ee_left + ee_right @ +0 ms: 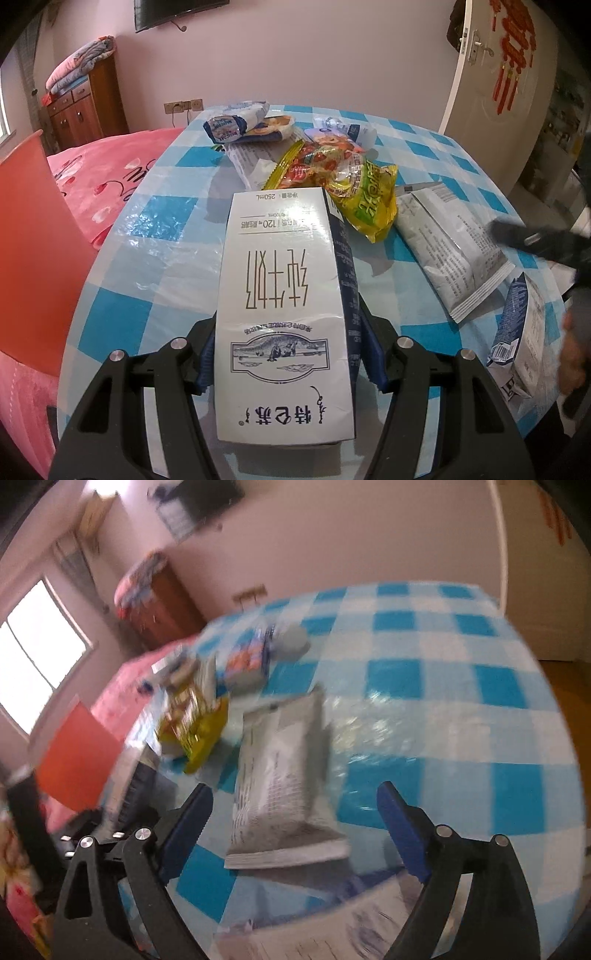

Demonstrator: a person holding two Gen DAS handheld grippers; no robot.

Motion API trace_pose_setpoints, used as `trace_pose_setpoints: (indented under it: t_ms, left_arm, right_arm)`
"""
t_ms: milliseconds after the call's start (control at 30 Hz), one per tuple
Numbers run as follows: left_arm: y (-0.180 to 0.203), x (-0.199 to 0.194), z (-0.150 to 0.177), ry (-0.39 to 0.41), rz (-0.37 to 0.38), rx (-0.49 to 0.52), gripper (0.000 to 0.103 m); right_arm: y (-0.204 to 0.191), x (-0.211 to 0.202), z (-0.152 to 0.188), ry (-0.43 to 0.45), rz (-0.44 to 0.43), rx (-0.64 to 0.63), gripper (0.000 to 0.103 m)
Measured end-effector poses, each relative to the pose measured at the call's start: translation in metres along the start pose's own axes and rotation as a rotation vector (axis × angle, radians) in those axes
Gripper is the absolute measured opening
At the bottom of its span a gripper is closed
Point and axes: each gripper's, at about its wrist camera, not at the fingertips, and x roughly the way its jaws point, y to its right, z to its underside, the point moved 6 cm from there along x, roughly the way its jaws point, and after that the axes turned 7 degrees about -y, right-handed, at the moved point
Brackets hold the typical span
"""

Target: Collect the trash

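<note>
At the far left of the left wrist view stands a red bin beside a pink bed, and the tabletop with its blue and white checked cloth fills the middle. The left claw is clenched on a white milk carton, its blue pads pressing the carton's two sides, with the carton's far end reaching toward the heap of trash. Behind the carton lie snack wrappers at the far edge, and a yellow bag just past the carton's right corner. Right of that a grey packet lies flat, with another printed packet near the right edge. In the right wrist view, which is blurred, the right claw stands released and wide, with the grey packet lying on the cloth between its blue pads, which do not touch it.
</note>
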Motion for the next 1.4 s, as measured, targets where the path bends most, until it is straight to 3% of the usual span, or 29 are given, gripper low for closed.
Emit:
trace_pose_setpoints:
  t_ms: [133, 433, 533, 900, 1400]
  left_arm:
    - [-0.002, -0.003, 0.000, 0.002, -0.003, -0.002, 0.063]
    - [-0.003, -0.003, 0.000, 0.004, -0.006, -0.003, 0.063]
    - [-0.003, -0.003, 0.000, 0.002, -0.008, -0.003, 0.063]
    - [-0.008, -0.007, -0.003, 0.021, 0.001, -0.016, 0.063]
    - [-0.009, -0.044, -0.012, 0.097, 0.018, -0.002, 0.063]
  right_arm:
    - [-0.009, 0.029, 0.001, -0.068, 0.023, -0.024, 0.091]
    - [-0.035, 0.050, 0.000, -0.130, 0.173, -0.202, 0.091]
    - [-0.042, 0.054, 0.003, -0.140, 0.247, -0.278, 0.078]
    - [-0.044, 0.044, 0.004, -0.077, 0.206, -0.286, 0.061]
    - [-0.046, -0.012, -0.019, 0.080, 0.110, -0.208, 0.059]
